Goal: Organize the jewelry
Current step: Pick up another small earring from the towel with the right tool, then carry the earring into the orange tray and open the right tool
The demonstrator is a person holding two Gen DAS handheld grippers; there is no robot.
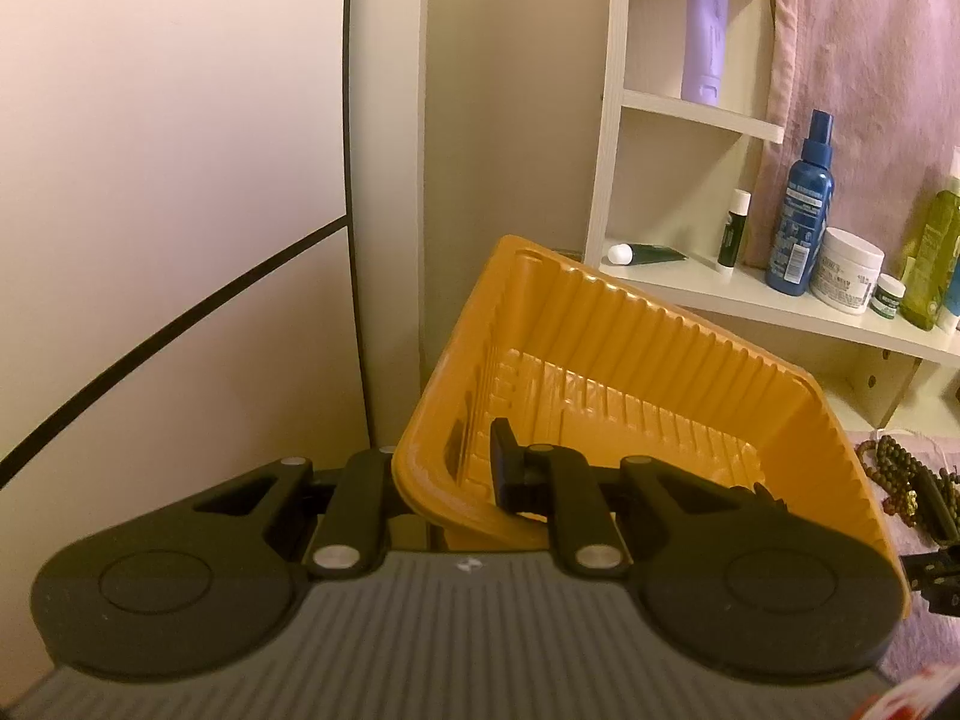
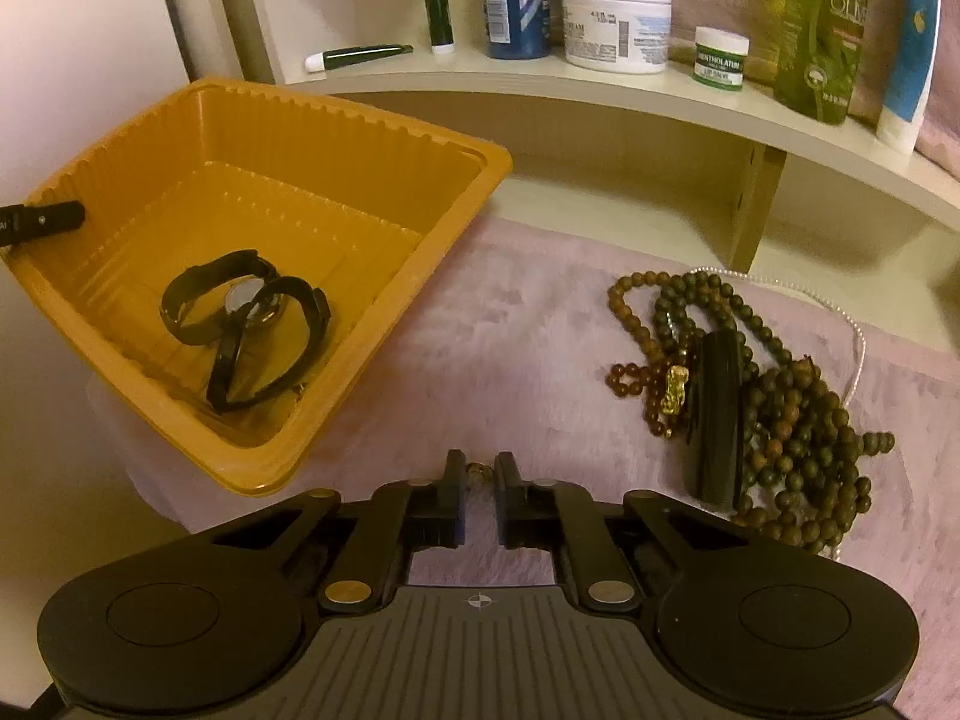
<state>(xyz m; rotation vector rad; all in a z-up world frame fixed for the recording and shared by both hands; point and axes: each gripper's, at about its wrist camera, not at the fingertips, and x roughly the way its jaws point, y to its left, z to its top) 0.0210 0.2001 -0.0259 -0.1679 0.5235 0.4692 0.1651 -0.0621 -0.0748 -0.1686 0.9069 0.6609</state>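
My left gripper [image 1: 447, 468] is shut on the near wall of an orange plastic tray [image 1: 648, 360] and holds it tilted; one finger shows inside the tray, the other is hidden behind the wall. The tray [image 2: 120, 138] also shows in the right wrist view, with two black watches [image 2: 246, 324] lying in it and the left gripper's finger [image 2: 42, 219] on its left rim. My right gripper [image 2: 477, 468] hovers low over the pink cloth, its jaws a small gap apart around a small bead-like item [image 2: 477, 471]. A pile of bead necklaces [image 2: 780, 414] and a black bar-shaped piece [image 2: 717, 414] lie to its right.
A white shelf [image 2: 600, 90] behind carries a blue spray bottle [image 1: 801, 216], a white jar [image 2: 615, 21], a small green jar [image 2: 720, 54], green bottles [image 2: 822, 30] and tubes [image 2: 360, 54]. A pearl strand [image 2: 858, 336] lies behind the beads. A white wall is at left.
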